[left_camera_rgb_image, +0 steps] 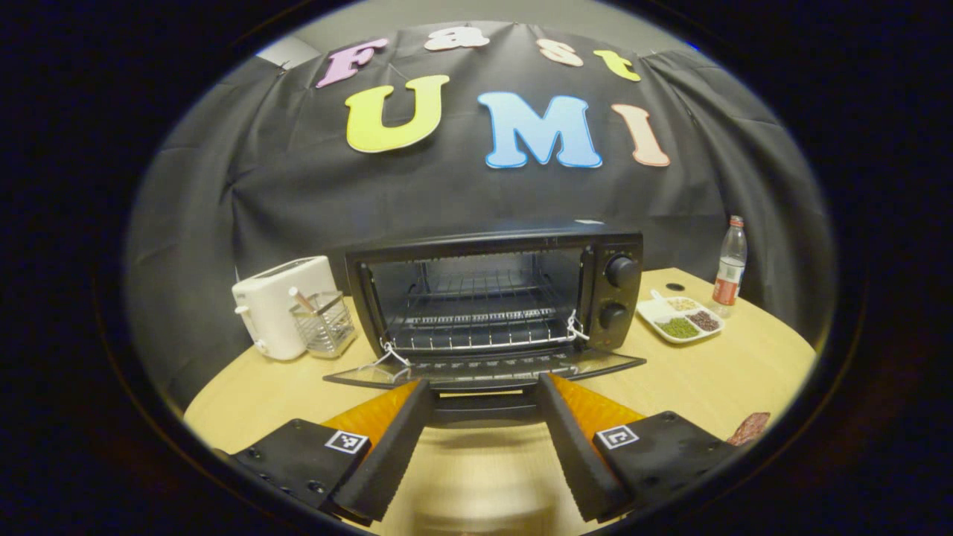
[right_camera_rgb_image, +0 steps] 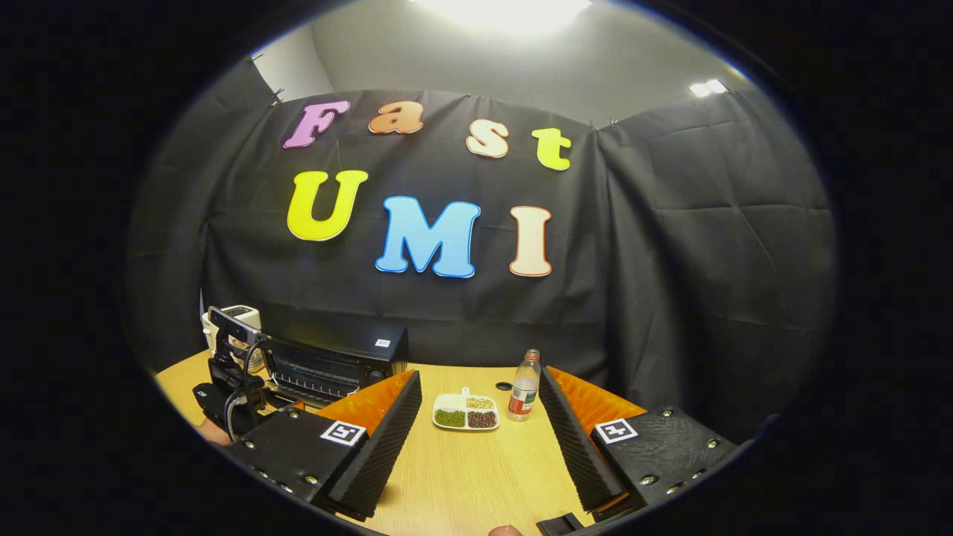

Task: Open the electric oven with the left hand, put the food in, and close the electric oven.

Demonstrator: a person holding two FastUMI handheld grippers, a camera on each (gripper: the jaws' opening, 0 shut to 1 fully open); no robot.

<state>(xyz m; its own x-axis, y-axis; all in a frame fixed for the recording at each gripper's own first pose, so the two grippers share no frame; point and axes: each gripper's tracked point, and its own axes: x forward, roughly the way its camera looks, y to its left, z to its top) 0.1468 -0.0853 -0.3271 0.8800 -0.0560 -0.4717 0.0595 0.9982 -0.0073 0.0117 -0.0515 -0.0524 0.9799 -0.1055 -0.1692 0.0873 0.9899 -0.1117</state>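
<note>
My left gripper (left_camera_rgb_image: 480, 417) hangs spread wide, holding nothing, just in front of the dropped oven door (left_camera_rgb_image: 484, 367), so the mouth is free for loading; my right gripper (right_camera_rgb_image: 480, 439) is also wide apart and empty over the tabletop (right_camera_rgb_image: 476, 476). The food, I judge the dark strip (left_camera_rgb_image: 748, 428) at the tabletop's right edge, is not picked up yet. Farther back the electric oven (left_camera_rgb_image: 495, 294) stands open, rack (left_camera_rgb_image: 476, 327) bare, between toaster (left_camera_rgb_image: 283, 305) and sectioned dish (left_camera_rgb_image: 679, 318).

A staged recording booth: black cloth wall (right_camera_rgb_image: 670, 260) behind a wooden table (right_camera_rgb_image: 476, 469) with kitchen appliances.
</note>
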